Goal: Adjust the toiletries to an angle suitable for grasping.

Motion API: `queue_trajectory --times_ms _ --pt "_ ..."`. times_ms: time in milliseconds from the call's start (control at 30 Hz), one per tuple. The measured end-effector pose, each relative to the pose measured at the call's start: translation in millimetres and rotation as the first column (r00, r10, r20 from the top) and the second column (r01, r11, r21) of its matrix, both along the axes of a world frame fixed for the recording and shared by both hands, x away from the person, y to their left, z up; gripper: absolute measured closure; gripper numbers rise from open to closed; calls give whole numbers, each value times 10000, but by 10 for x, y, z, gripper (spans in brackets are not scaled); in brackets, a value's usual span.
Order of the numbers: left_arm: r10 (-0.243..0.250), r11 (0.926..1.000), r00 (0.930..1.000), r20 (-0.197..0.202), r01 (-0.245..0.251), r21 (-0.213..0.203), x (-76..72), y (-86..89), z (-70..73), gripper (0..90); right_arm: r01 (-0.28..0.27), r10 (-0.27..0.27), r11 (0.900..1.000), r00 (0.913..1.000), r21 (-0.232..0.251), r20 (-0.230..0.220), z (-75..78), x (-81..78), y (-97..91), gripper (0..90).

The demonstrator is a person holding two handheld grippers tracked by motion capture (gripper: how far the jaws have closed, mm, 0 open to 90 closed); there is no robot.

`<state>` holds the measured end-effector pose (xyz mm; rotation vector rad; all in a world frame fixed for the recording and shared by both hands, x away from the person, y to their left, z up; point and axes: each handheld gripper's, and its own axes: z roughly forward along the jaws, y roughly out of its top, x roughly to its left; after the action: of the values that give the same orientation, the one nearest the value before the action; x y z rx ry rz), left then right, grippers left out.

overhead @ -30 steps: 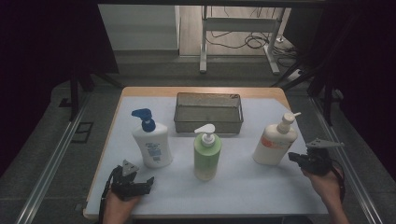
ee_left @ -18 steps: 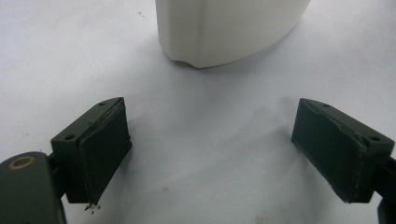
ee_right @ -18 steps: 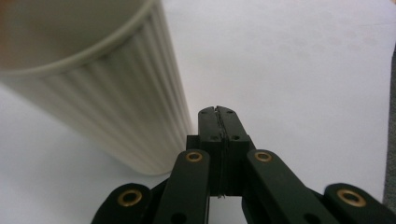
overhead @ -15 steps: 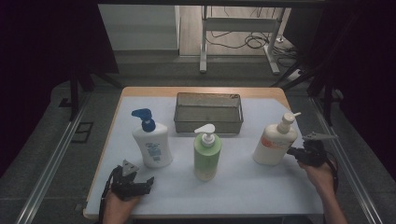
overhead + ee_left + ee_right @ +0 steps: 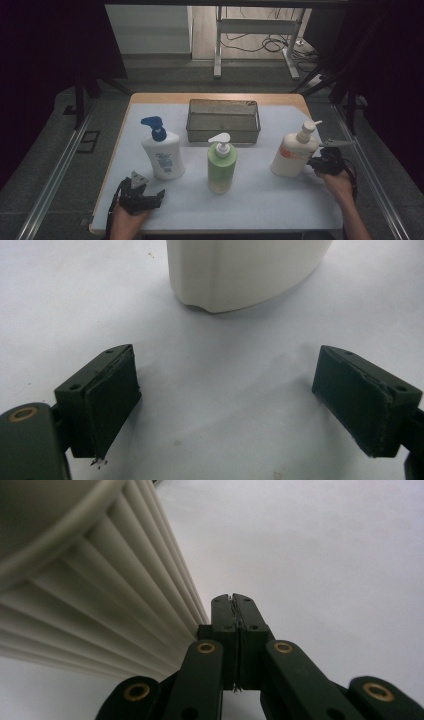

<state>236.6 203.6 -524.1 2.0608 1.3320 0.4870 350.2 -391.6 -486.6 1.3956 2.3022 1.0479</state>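
Right gripper (image 5: 320, 163) fingers clenched, empty, just right of cream pump bottle (image 5: 293, 153) (upright, ribbed side facing it). Left gripper (image 5: 150, 196) fingers released, near blue-pump bottle (image 5: 162, 155).

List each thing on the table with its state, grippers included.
Blue-pump bottle: upright.
Green bottle: upright.
Cream bottle: upright, right gripper beside it.
Wire basket: upright, looks empty.
Left gripper: open, nothing between jaws.
Right gripper: shut, holding nothing.
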Motion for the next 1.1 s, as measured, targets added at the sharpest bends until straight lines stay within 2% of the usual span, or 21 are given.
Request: queue_trajectory --times_ms 467,1100 --pt "-2 10000 10000 -11 2 5 1 0 1 110 -317 318 9995 9993 75 -213 -11 -79 14 887" --pt "23 10000 10000 7 -23 -19 0 -3 -1 110 -644 644 9979 9979 20 -89 -39 -280 120 871"
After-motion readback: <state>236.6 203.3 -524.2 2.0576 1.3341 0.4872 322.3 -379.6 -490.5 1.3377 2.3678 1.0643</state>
